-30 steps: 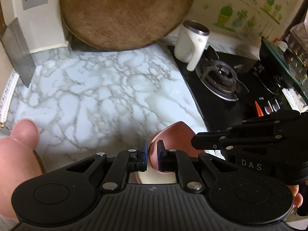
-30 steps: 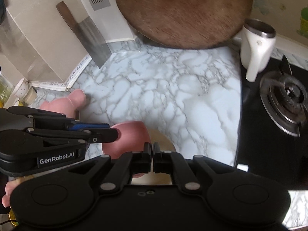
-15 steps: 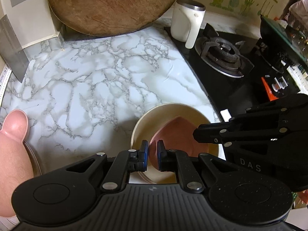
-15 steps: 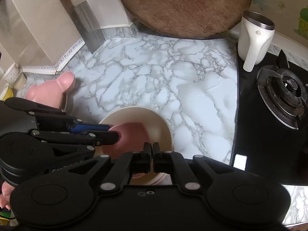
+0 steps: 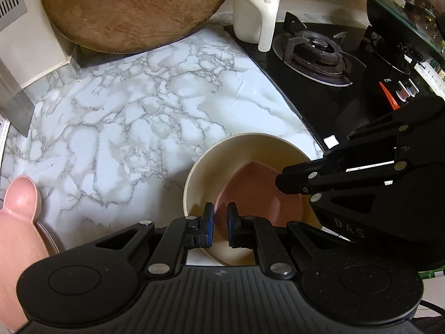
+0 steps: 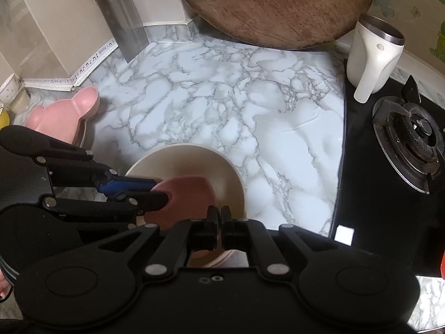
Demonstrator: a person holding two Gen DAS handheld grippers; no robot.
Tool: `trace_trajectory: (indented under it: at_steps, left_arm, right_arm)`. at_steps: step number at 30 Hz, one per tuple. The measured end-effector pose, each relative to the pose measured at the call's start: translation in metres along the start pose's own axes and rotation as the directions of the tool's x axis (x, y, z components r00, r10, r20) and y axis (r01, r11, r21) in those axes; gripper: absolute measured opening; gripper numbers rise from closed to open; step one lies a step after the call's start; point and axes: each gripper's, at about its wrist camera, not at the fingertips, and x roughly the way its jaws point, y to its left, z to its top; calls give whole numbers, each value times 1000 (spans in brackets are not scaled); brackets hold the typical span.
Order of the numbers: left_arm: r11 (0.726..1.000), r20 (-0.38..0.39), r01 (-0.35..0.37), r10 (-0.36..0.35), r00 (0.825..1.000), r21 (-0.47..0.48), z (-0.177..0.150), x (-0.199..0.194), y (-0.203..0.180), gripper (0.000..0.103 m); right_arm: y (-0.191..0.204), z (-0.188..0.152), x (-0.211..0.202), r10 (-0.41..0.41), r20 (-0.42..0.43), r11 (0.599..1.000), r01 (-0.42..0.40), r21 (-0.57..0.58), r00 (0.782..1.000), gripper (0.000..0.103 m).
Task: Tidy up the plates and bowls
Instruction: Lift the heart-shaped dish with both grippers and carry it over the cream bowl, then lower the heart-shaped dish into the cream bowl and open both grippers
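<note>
A: What is inside the cream bowl [image 5: 211,164]?

B: A pink heart-shaped dish [image 5: 256,194]. It sits tilted in the bowl on the marble bench [image 5: 125,117], its tip pointing to the far rim.

A: And the tongs?

B: The left tongs [image 5: 220,220] and the right tongs [image 6: 221,221] are each closed on the dish's rim.

Pink dish [image 5: 258,192] inside cream bowl [image 5: 222,153]: near rim hidden by gripper bodies. Bear-eared plate [image 5: 16,222] left of the bowl cut off by frame edge.
</note>
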Motion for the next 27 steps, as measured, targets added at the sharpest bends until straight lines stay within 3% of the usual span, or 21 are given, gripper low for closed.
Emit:
trace_trajectory:
  at_steps: [9, 27]
  left_arm:
    - [1000, 15, 16, -16, 1000, -9, 2, -2, 5, 9]
    - [999, 139, 40, -35, 990, -29, -10, -39, 13, 13]
  right_arm:
    - [0, 3, -1, 20, -6, 1000, -20, 8, 1000, 16]
    - [0, -5, -36, 55, 94, 998, -58, 26, 994, 30]
